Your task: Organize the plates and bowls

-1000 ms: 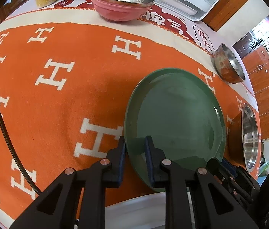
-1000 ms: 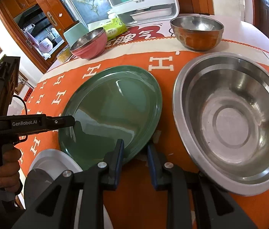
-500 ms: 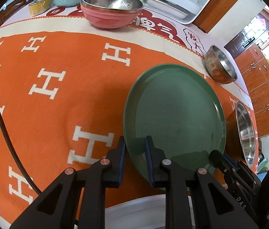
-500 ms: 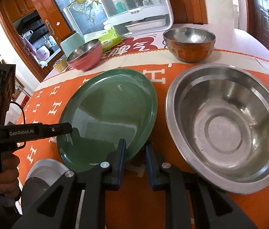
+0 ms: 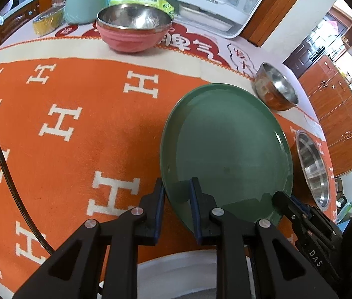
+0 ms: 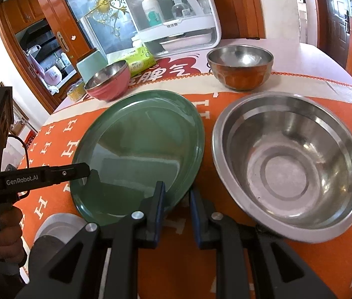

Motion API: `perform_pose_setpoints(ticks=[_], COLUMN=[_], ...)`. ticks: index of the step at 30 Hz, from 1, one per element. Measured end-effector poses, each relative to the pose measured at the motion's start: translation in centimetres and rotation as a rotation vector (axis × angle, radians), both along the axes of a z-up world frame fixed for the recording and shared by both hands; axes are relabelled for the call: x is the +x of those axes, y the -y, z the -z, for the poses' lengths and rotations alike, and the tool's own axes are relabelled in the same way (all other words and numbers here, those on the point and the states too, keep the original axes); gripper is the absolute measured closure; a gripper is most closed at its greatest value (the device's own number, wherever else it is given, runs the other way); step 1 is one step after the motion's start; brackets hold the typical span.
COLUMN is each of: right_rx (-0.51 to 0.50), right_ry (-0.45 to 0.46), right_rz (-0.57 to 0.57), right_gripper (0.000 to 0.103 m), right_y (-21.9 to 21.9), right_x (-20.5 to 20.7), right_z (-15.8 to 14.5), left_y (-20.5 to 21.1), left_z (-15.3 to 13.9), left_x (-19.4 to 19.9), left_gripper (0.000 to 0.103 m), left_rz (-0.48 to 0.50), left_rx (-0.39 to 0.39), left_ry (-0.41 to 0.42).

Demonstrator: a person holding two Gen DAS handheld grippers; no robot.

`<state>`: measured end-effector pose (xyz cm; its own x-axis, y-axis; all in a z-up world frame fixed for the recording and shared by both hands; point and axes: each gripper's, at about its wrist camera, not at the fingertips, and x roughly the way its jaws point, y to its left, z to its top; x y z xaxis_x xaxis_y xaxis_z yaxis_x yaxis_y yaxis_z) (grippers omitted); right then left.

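**Green Plate Held at Its Near Rim by Two Grippers**

While both grippers were engaged on one item, the table's contents stood as follows.

Item 1: green plate [image 5: 225, 149]. It sat over the orange patterned cloth [image 5: 76, 124], its near edge lifted and its face tilted toward the cameras. Whether its far edge touched the cloth could not be told.

Item 2: left gripper [image 5: 176, 194]. Its jaws were nearly closed, clamped on the plate's near-left rim, one finger under the rim and one over the face.

Item 3: right gripper [image 6: 177, 194]. Its jaws were narrow, straddling the plate's near-right rim; the left finger lay over the plate's face, the right finger outside and below the edge. Grip judged likely, though contact at the pads was partly hidden.

Item 4: large steel basin [image 6: 290, 159], just beside the plate on its right.

Item 5: white plate [image 5: 180, 274], directly below the grippers at the table's near edge.

Item 6: pink bowl [image 5: 133, 32] and copper-coloured bowl [image 6: 240, 69], both well apart at the far side.

Governing relation: the green plate extended forward and away from both grippers, with the white plate nearer the holder than the green one. Stacking would probably call for drawing the green plate back toward the person, both hands sharing the load equally.
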<state>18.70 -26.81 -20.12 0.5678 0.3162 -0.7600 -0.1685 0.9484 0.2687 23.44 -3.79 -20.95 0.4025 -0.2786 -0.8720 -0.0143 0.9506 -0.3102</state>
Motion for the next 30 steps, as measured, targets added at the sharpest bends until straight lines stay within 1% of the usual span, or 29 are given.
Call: perform_pose_setpoints(ticks=[8,14,22,30], right_rx=[0.001,0.005,0.002,-0.019], right_ry=[0.047,0.092,0.165,0.223], right_rz=[0.005,0.013,0.007,-0.006], right_gripper=[0.084,0.084,0.084,0.084], right_y=[-0.1,-0.2,-0.6,-1.4], right_x=[-1.4,-3.1,-6.0,-9.4], right_z=[-1.8,-3.5,-6.1,-8.3], left_y=[-0.2,-0.5,-1.1,-1.5], left_z=[-2.3,-4.4,-7.4,-9.5], left_x=[-1.3,-3.0,-6.4,-10.0], left_gripper=[0.086,0.086,0.086,0.086], left_rz=[-0.002,-0.002,-0.005,0.011], left_rx=[-0.014,-0.029,-0.049,-0.031], left_ry=[0.055,0.101,0.159,0.199])
